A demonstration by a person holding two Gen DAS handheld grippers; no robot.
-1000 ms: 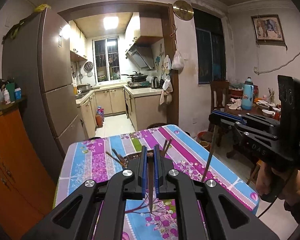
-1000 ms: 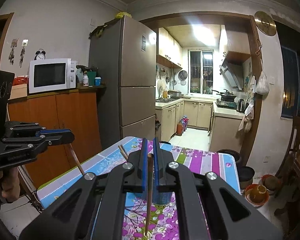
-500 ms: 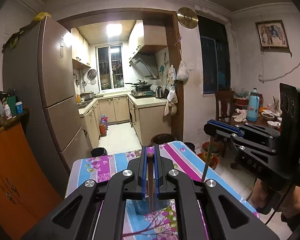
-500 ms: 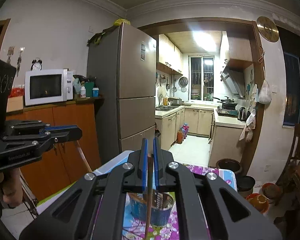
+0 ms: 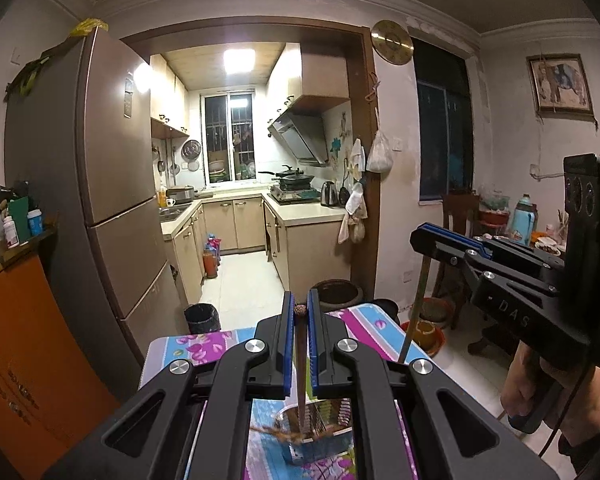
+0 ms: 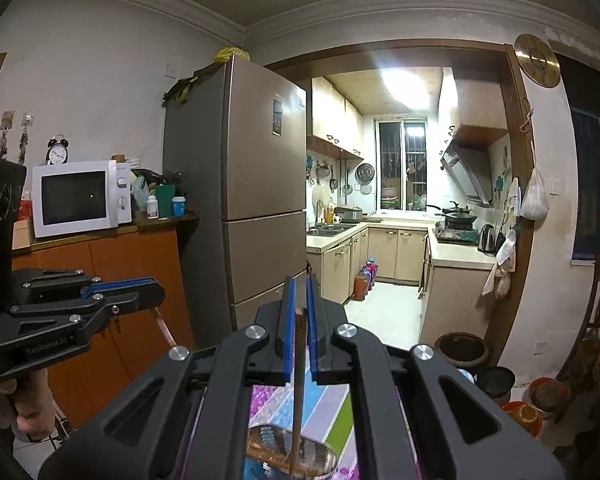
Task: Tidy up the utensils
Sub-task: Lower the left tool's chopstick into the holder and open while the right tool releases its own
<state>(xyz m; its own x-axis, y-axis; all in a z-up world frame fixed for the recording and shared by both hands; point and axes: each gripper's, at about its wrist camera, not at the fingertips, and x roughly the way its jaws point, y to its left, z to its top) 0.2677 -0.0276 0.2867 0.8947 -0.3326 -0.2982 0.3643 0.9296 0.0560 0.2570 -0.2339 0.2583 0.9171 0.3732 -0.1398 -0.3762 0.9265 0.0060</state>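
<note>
- The left claw (image 5: 298,344) is pinched narrow on a dark chopstick (image 5: 301,364), which hangs almost upright between the blue pads (image 5: 285,354); its knobbed top end sits at the pad tips.
- The lower end of that dark chopstick reaches into the shiny metal holder (image 5: 320,436) standing on the desk (image 5: 204,346) right below the claw.
- The right claw (image 6: 298,340) is likewise clamped tight on a pale chopstick (image 6: 299,392), held upright; the stick's top shows between the blue pads (image 6: 287,340).
- The pale chopstick's lower tip dips inside the rim of the same metal holder (image 6: 272,440), which sits on the flowered, striped cloth of the desk (image 6: 332,408).
- In the left wrist view the right claw (image 5: 424,240) appears off to the right, held by a hand (image 5: 540,392), the pale chopstick (image 5: 414,312) slanting down from it.
- In the right wrist view the left claw (image 6: 152,296) shows at the left, gripped by a hand (image 6: 24,408), with its chopstick (image 6: 164,330) angling downward.
- Beyond the desk stand a fridge (image 6: 256,184) and an open kitchen doorway.
</note>
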